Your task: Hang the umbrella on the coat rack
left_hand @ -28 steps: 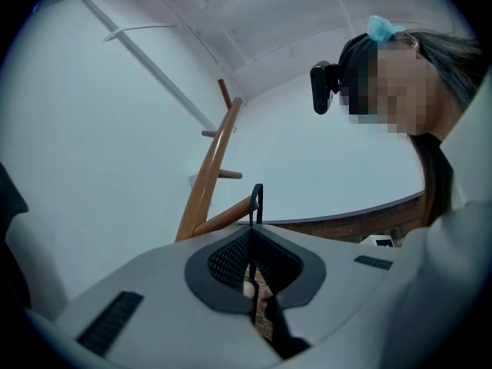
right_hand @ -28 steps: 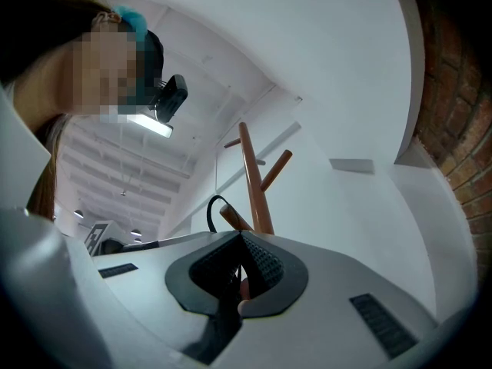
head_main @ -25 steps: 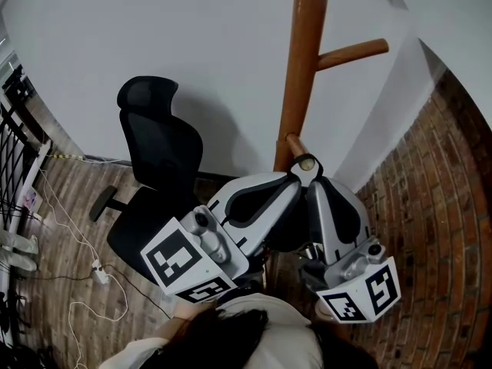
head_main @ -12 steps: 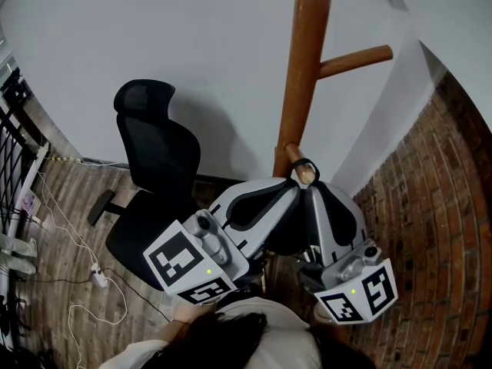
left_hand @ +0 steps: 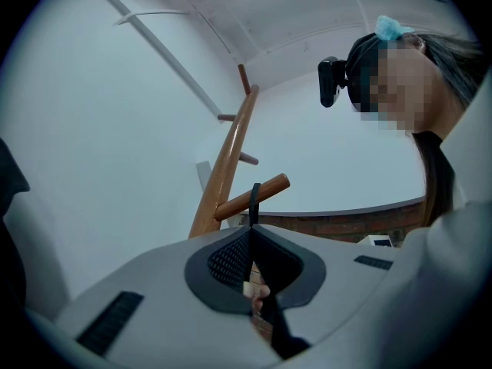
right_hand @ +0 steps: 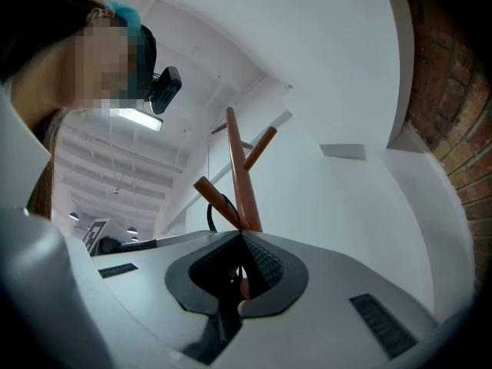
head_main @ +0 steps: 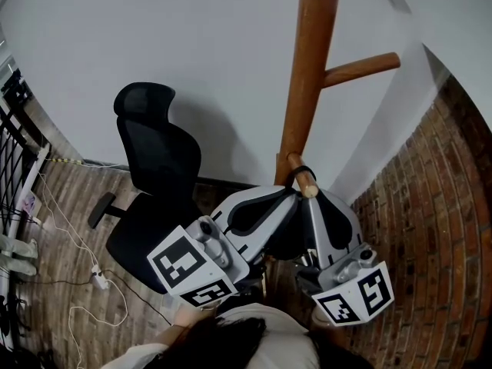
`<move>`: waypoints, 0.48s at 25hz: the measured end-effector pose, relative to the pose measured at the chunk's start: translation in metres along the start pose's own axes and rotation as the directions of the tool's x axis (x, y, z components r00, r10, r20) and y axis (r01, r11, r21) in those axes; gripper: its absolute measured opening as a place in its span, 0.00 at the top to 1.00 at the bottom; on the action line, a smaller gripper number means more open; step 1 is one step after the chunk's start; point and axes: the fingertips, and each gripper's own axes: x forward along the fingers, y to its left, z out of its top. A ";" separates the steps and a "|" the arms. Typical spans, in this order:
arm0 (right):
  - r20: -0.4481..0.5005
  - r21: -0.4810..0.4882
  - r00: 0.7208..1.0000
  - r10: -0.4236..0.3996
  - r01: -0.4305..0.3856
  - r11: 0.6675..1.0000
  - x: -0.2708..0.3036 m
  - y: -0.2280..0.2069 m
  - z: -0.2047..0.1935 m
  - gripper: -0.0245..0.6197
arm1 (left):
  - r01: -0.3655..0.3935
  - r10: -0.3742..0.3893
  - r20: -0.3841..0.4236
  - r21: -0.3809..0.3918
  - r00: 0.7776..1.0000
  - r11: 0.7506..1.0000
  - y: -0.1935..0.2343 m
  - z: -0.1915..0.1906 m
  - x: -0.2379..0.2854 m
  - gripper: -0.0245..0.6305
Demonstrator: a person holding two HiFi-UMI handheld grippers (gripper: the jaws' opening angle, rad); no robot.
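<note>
Wooden, smooth and round, a peg of the coat rack carries the umbrella's thin black strap loop. Just below, the left gripper and the right gripper both pinch that upright strap. The umbrella's body, probably hanging downward, is hidden beneath them.

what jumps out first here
The tall wooden coat rack stands against the white wall, with a black strap looped over a low peg. Just below the peg, the left gripper and right gripper meet, jaws shut on the strap. A black chair stands at left.
</note>
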 end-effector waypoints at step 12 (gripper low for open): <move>-0.019 0.019 1.000 -0.015 0.016 1.000 0.003 -0.008 -0.012 0.90 | -0.005 0.005 -0.020 -0.025 1.000 1.000 0.010 -0.011 0.003 0.94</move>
